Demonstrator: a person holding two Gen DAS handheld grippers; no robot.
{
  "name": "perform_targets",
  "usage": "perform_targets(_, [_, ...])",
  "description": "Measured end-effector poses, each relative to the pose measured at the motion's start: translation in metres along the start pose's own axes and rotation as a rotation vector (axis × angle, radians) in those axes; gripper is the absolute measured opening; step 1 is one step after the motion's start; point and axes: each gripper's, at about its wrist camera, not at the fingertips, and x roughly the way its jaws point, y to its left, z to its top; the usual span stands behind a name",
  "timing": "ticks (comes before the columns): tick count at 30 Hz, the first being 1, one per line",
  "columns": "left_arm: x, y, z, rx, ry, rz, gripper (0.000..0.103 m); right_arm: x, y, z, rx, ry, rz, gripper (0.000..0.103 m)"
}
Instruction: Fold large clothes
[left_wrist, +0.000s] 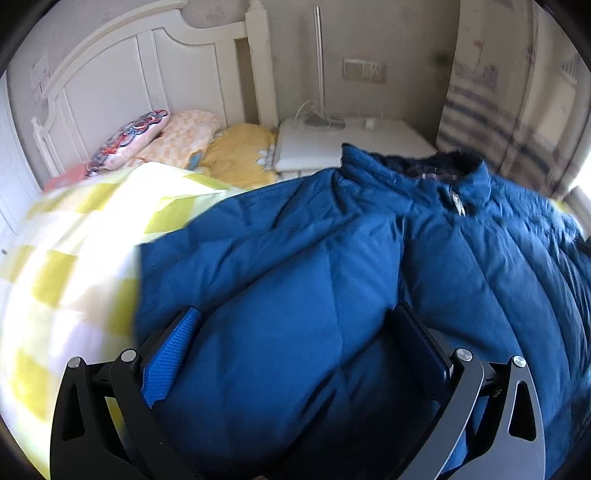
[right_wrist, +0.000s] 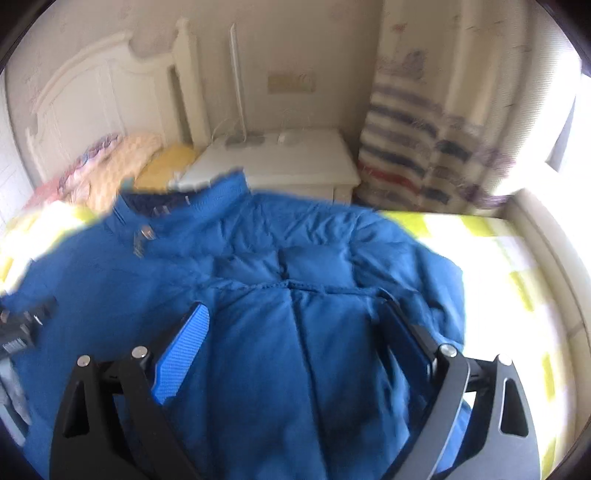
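Note:
A big blue puffer jacket (left_wrist: 351, 258) lies spread on the bed, front up, its collar (left_wrist: 424, 166) and zipper pull toward the headboard end. My left gripper (left_wrist: 295, 325) hovers open just above the jacket's left side, over a sleeve folded across the body. In the right wrist view the same jacket (right_wrist: 258, 277) fills the middle, with its right sleeve (right_wrist: 332, 266) lying over the chest. My right gripper (right_wrist: 291, 317) is open above that sleeve, nothing between its fingers. The other gripper (right_wrist: 22, 325) shows at the left edge.
The bed has a yellow-and-white checked cover (left_wrist: 74, 258), pillows (left_wrist: 177, 140) by the white headboard (left_wrist: 122, 74), and a white nightstand (right_wrist: 280, 162) beyond. A striped curtain (right_wrist: 424, 147) hangs at the right. Bright sunlit cover (right_wrist: 517, 277) lies right of the jacket.

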Motion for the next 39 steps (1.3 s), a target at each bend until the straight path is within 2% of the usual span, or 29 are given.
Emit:
perform_targets(2, [-0.038,0.008,-0.008,-0.051,-0.057,-0.024,0.099,-0.027,0.007,-0.006,0.008,-0.029,0.072,0.093])
perform_targets(5, [-0.089,0.013,-0.029,-0.129,-0.126,-0.147,0.099,-0.049,0.037,-0.033,-0.141,0.042,0.087,0.094])
perform_targets(7, [-0.099,-0.003,-0.049,-0.087,-0.088,-0.170,0.099,-0.050,0.055,-0.055,-0.243,0.089,0.073,0.097])
perform_targets(9, [-0.089,-0.021,-0.066,-0.026,-0.032,-0.145,0.099,-0.038,0.068,-0.082,-0.331,0.155,0.057,0.099])
perform_targets(10, [-0.075,-0.033,-0.078,0.018,0.010,-0.113,0.099,-0.022,0.073,-0.098,-0.379,0.226,0.023,0.100])
perform_targets(11, [-0.060,-0.041,-0.086,0.054,0.058,-0.080,0.099,-0.015,0.074,-0.110,-0.391,0.247,0.007,0.101])
perform_targets(12, [-0.047,-0.046,-0.094,0.078,0.093,-0.066,0.099,-0.017,0.070,-0.110,-0.356,0.217,0.024,0.101])
perform_targets(13, [-0.047,-0.040,-0.092,0.043,0.085,-0.095,0.099,-0.018,0.067,-0.108,-0.337,0.237,0.030,0.101])
perform_targets(15, [-0.046,-0.031,-0.089,0.016,0.120,-0.106,0.099,-0.022,0.062,-0.106,-0.313,0.256,0.025,0.101])
perform_targets(20, [-0.069,0.001,-0.111,-0.001,0.087,-0.040,0.099,-0.051,0.020,-0.118,-0.231,0.221,-0.045,0.101])
perform_targets(21, [-0.071,0.012,-0.118,-0.030,0.093,-0.048,0.099,-0.052,0.009,-0.121,-0.193,0.229,-0.033,0.101])
perform_targets(23, [-0.077,0.029,-0.122,-0.097,0.088,-0.101,0.099,-0.060,-0.012,-0.126,-0.108,0.214,0.044,0.101])
perform_targets(25, [-0.074,0.034,-0.122,-0.107,0.098,-0.098,0.099,-0.061,-0.024,-0.124,-0.066,0.204,0.091,0.101])
perform_targets(28, [-0.066,0.021,-0.120,-0.049,0.116,-0.013,0.099,-0.058,-0.026,-0.123,-0.061,0.216,0.095,0.101])
perform_targets(30, [-0.067,0.015,-0.121,-0.033,0.114,0.009,0.099,-0.057,-0.025,-0.123,-0.078,0.218,0.076,0.101])
perform_targets(33, [-0.069,0.023,-0.121,-0.068,0.116,-0.037,0.099,-0.063,-0.019,-0.125,-0.091,0.202,0.033,0.101])
perform_targets(35, [-0.083,0.029,-0.125,-0.100,0.095,-0.037,0.099,-0.082,-0.009,-0.133,-0.082,0.181,0.010,0.101])
perform_targets(37, [-0.111,0.029,-0.135,-0.116,0.063,-0.082,0.099,-0.105,0.001,-0.142,-0.078,0.154,0.079,0.101])
perform_targets(39, [-0.137,0.018,-0.146,-0.072,0.028,-0.121,0.099,-0.130,0.015,-0.154,-0.122,0.135,0.131,0.101])
